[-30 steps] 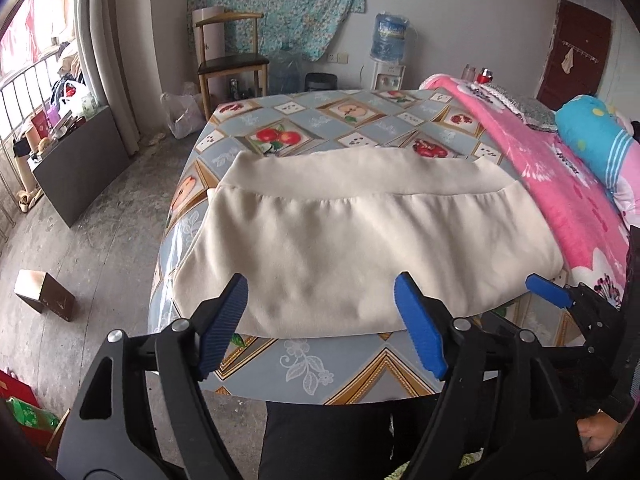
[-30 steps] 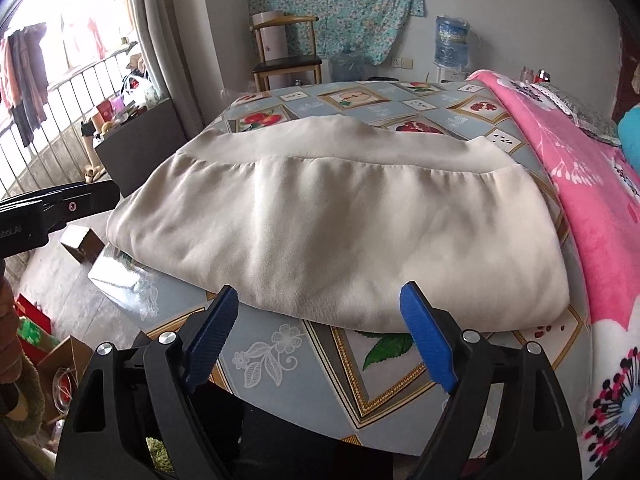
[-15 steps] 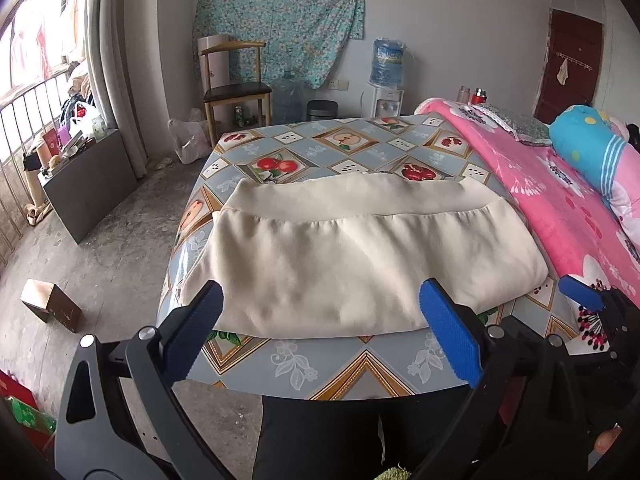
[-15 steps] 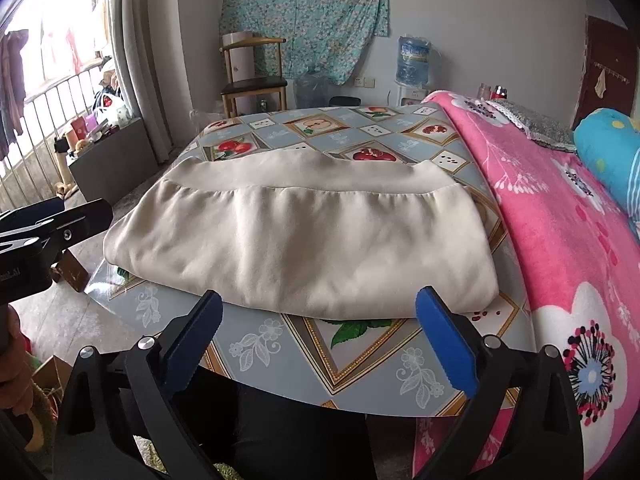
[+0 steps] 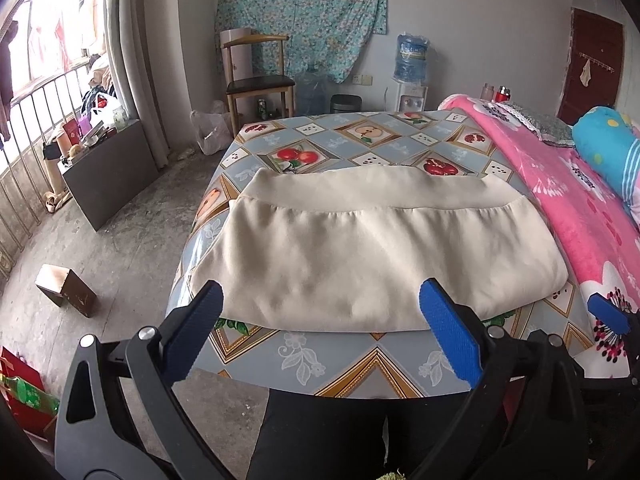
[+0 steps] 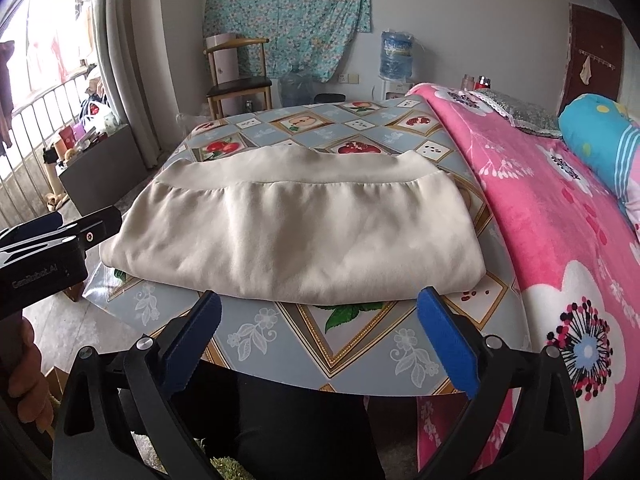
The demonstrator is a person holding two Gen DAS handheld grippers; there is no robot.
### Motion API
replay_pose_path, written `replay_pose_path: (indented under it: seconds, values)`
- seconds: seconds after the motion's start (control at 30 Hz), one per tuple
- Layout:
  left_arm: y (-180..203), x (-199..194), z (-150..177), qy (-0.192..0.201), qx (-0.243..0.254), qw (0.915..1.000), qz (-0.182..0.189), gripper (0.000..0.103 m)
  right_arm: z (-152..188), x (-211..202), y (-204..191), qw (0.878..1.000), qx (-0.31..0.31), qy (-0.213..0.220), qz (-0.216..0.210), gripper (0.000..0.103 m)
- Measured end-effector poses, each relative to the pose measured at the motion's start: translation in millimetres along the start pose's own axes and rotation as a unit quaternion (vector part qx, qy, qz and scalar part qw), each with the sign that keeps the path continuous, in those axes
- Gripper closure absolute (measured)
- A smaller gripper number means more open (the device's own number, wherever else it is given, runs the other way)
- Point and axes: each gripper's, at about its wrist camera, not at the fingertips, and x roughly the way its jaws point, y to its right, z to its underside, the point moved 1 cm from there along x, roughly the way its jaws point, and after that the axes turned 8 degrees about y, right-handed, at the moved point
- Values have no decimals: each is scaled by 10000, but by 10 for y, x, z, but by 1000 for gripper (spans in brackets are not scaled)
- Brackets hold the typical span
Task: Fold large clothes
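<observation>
A cream garment point(image 5: 372, 248) lies folded into a wide flat bundle on the fruit-patterned table point(image 5: 320, 364), its ribbed hem at the far side. In the right wrist view the same garment point(image 6: 296, 232) fills the middle of the table point(image 6: 304, 352). My left gripper point(image 5: 320, 316) hangs open over the table's near edge, just short of the garment's near fold, nothing between its blue pads. My right gripper point(image 6: 320, 320) is open too, empty, back from the near fold. The left gripper's side point(image 6: 60, 232) shows at the left edge of the right wrist view.
A pink flowered blanket point(image 6: 560, 240) covers the bed along the table's right side, with a blue pillow point(image 6: 600, 140) on it. Beyond the table stand a wooden chair point(image 5: 260, 80) and a water dispenser point(image 5: 412, 64). A cardboard box point(image 5: 66, 290) lies on the concrete floor at left.
Both grippers have opened wider and drawn back and up from the garment's near fold. The garment lies as it did.
</observation>
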Motion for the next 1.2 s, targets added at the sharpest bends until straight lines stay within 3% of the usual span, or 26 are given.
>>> replay_pose_path:
  seconds: [0.2, 0.33, 0.63, 1.2]
  values:
    - [118, 99, 101, -256, 134, 9996, 42, 8, 77, 80, 79, 9993, 147, -334, 56, 7]
    - [199, 208, 200, -650, 72, 9979, 36, 8, 110, 115, 162, 9987, 257, -436, 92, 7]
    - [172, 377, 351, -1178, 9, 9927, -245, 8, 144, 190, 174, 9977, 201, -643, 88, 7]
    - [75, 444, 401, -1371, -213, 9900, -255, 8, 125, 271, 36, 9968, -32, -783, 131, 7]
